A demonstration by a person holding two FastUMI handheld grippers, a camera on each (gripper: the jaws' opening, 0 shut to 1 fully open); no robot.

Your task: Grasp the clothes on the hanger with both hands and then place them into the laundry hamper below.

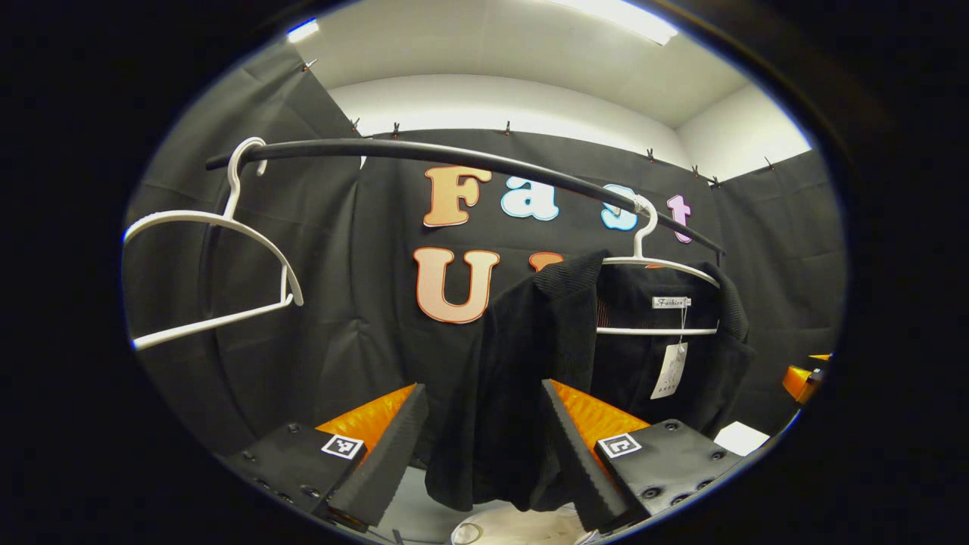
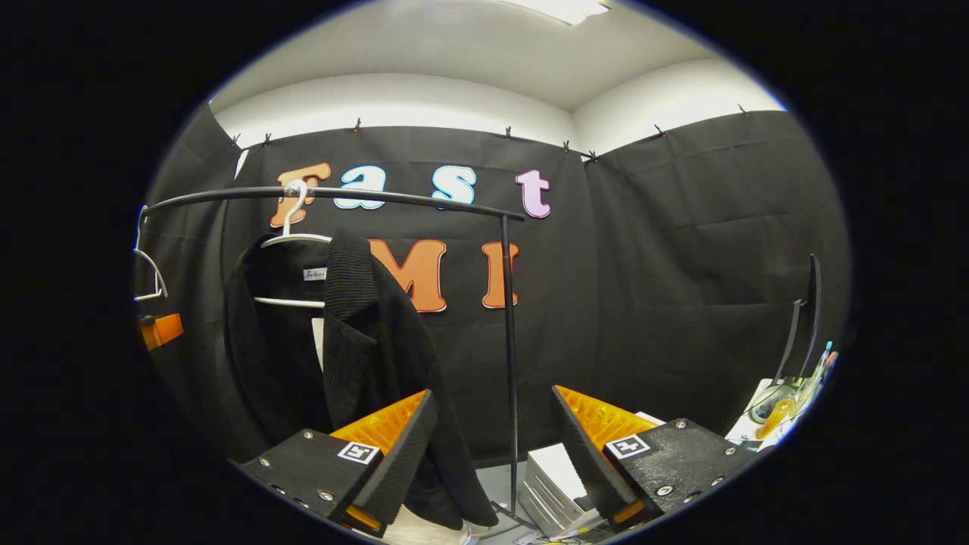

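Observation:
A black jacket point(image 1: 530, 363) hangs on a white hanger point(image 1: 657, 265) from the dark rail point(image 1: 454, 155); a paper tag dangles inside its collar. My left gripper point(image 1: 484, 454) is open, and the jacket's left front panel hangs between and just beyond its fingers. In the right gripper view the same jacket point(image 2: 356, 341) hangs at the left on its hanger point(image 2: 291, 235). My right gripper point(image 2: 492, 462) is open, to the right of the jacket, with nothing between its fingers. A pale rim of the hamper point(image 1: 522, 526) shows below the jacket.
An empty white hanger point(image 1: 219, 257) hangs at the rail's left end. The rail's upright post point(image 2: 509, 356) stands just right of the jacket. White boxes point(image 2: 553, 477) lie on the floor by the post. A table corner with bottles point(image 2: 787, 401) is at far right.

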